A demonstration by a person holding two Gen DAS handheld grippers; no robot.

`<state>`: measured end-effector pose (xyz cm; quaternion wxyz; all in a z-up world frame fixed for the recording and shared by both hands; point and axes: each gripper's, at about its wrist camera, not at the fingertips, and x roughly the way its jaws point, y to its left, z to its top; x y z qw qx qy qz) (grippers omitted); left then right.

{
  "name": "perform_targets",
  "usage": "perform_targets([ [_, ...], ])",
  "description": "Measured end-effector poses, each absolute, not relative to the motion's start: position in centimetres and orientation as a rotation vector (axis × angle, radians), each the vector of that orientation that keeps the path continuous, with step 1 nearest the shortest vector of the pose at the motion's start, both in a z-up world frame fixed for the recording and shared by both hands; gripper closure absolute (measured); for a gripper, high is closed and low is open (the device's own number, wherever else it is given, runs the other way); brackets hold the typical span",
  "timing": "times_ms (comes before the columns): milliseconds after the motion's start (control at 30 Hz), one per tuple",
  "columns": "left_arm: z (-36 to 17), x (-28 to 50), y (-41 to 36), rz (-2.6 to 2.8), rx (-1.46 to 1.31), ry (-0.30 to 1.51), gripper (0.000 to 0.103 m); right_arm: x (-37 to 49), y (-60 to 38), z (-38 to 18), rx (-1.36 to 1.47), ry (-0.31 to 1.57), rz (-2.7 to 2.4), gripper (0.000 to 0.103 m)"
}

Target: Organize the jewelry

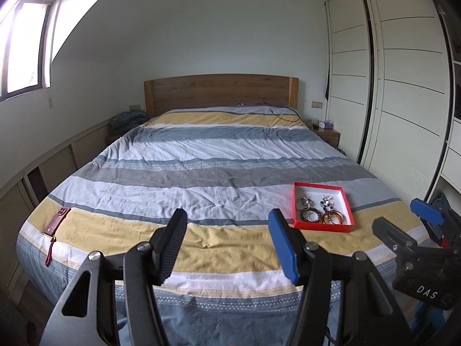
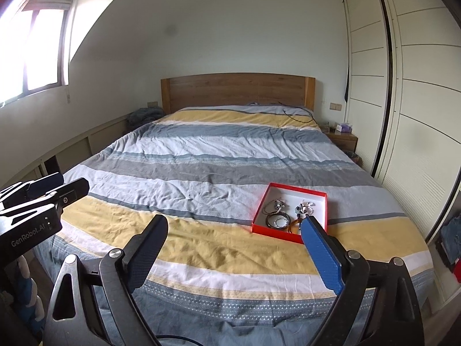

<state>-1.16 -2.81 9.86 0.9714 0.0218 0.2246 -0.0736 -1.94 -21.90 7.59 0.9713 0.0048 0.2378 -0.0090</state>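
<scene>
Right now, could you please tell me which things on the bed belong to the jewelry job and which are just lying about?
Belongs to the job:
- red tray
- dark ring bangle
- amber bangle
- beaded pieces
- left tongs and right tongs, both open and empty

Just lying about:
- maroon phone with strap
- black cable near the headboard
- tissue box on the nightstand

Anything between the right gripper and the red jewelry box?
Nothing visible. The right gripper is open and empty at the foot of the bed; only bare striped duvet lies between it and the red jewelry box, whose top is open.
</scene>
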Motion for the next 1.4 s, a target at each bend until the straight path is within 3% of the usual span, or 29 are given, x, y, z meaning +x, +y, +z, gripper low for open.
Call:
perform_targets([
  [600, 10.7, -5.7, -0.5, -0.135, 0.016, 0.359, 0.045, -5.8, -20.4, 8.5, -0.017, 0.422, 0.0, 0.008],
  [867, 11.3, -7.4, 0.1, -0.121, 0.018, 0.318, 0.037, -7.6, -19.7, 9.0, -0.034, 0.392, 0.015, 0.007],
  [1400, 10.8, -7.8, 1.4, -0.069, 0.001, 0.357, 0.037, -9.6, -18.1, 9.9, -0.095, 0.357, -0.057, 0.0],
])
